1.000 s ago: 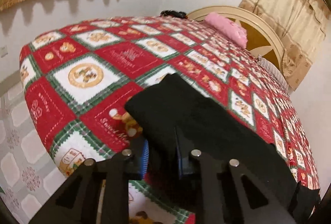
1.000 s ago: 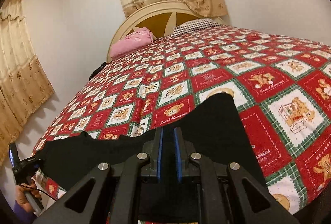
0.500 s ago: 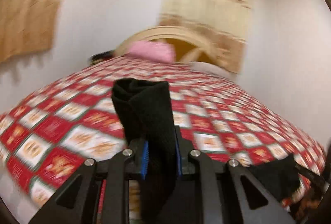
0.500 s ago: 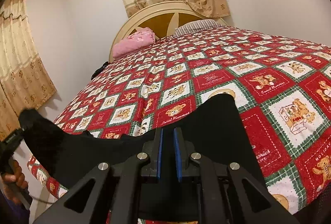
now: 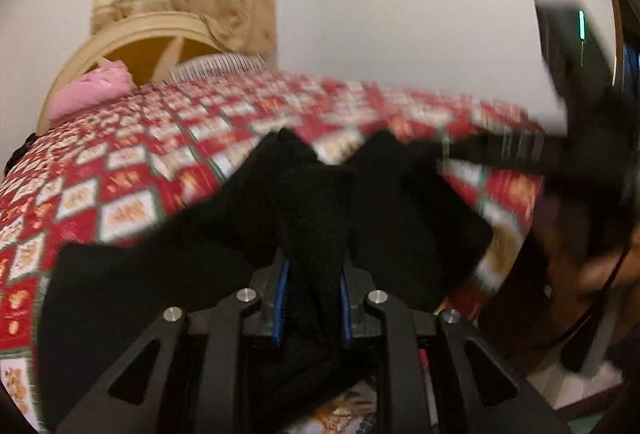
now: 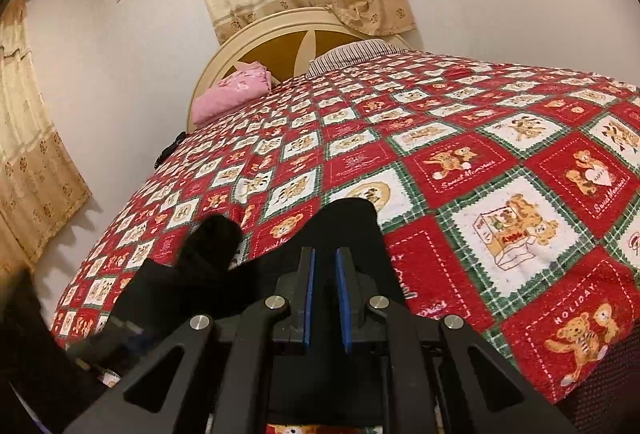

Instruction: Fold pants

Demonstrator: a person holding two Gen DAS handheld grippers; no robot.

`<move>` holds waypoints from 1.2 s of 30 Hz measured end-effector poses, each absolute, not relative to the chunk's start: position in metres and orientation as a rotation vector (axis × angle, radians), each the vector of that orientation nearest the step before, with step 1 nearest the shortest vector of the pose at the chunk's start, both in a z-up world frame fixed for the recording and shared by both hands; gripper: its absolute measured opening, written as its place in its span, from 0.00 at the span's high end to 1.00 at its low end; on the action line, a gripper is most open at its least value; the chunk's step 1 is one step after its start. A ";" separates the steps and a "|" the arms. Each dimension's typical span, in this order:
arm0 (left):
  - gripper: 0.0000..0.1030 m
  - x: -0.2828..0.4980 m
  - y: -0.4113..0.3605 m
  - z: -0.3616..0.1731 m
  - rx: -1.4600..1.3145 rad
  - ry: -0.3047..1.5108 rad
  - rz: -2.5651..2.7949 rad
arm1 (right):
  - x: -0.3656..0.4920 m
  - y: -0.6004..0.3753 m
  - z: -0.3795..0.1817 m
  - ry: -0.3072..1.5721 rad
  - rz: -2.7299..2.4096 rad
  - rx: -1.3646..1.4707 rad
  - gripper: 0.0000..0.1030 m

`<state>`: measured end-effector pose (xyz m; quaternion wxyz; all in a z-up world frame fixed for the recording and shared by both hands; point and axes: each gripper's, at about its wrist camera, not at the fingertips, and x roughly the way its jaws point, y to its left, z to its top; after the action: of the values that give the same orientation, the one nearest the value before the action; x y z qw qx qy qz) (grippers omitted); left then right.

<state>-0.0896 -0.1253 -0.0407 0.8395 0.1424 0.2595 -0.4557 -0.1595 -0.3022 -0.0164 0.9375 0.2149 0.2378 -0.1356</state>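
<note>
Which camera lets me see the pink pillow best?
The right wrist view. There the pink pillow looks sharp against the headboard, and you can see its pattern. The left wrist view shows the pillow too, but blurred and off at the left edge.

Warm indoor light, left view motion-blurred

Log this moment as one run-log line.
left tool: grips black pants | right tool: grips pants | bedspread: under pants
</note>
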 end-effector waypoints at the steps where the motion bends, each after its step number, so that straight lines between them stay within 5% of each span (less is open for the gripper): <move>1: 0.78 -0.091 -0.128 -0.047 0.344 0.548 -0.959 | -0.159 -0.302 -0.017 0.488 -0.272 0.442 0.89; 4: 0.67 -0.093 -0.125 -0.038 0.365 0.535 -0.969 | -0.155 -0.300 -0.020 0.493 -0.231 0.466 0.89; 7: 0.22 -0.091 -0.114 -0.023 0.332 0.569 -1.010 | -0.152 -0.296 -0.020 0.497 -0.178 0.502 0.89; 9: 0.12 -0.090 -0.097 -0.008 0.269 0.551 -1.005 | -0.153 -0.294 -0.017 0.485 -0.133 0.540 0.89; 10: 0.09 -0.087 -0.082 0.002 0.222 0.537 -1.007 | -0.154 -0.293 -0.013 0.477 -0.109 0.558 0.84; 13: 0.03 -0.074 -0.045 0.017 0.123 0.504 -0.931 | -0.154 -0.285 -0.007 0.454 -0.089 0.567 0.32; 14: 0.03 -0.066 -0.029 0.021 0.091 0.501 -0.866 | -0.156 -0.282 -0.006 0.432 -0.091 0.572 0.30; 22: 0.03 -0.018 0.024 -0.001 -0.086 0.642 -0.575 | -0.131 -0.246 -0.033 0.591 -0.089 0.518 0.33; 25: 0.03 -0.020 0.036 -0.007 -0.103 0.655 -0.538 | -0.120 -0.227 -0.051 0.677 -0.140 0.429 0.68; 27: 0.03 -0.019 0.037 -0.008 -0.098 0.650 -0.525 | -0.120 -0.219 -0.051 0.670 -0.153 0.368 0.77; 36: 0.03 -0.016 0.024 -0.001 -0.055 0.624 -0.526 | -0.159 -0.231 0.001 0.554 -0.105 0.155 0.78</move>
<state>-0.0159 0.0238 -0.0010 0.9175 -0.0267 0.3035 -0.2557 -0.1594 -0.2314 0.0009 0.9576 0.0763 0.2729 -0.0520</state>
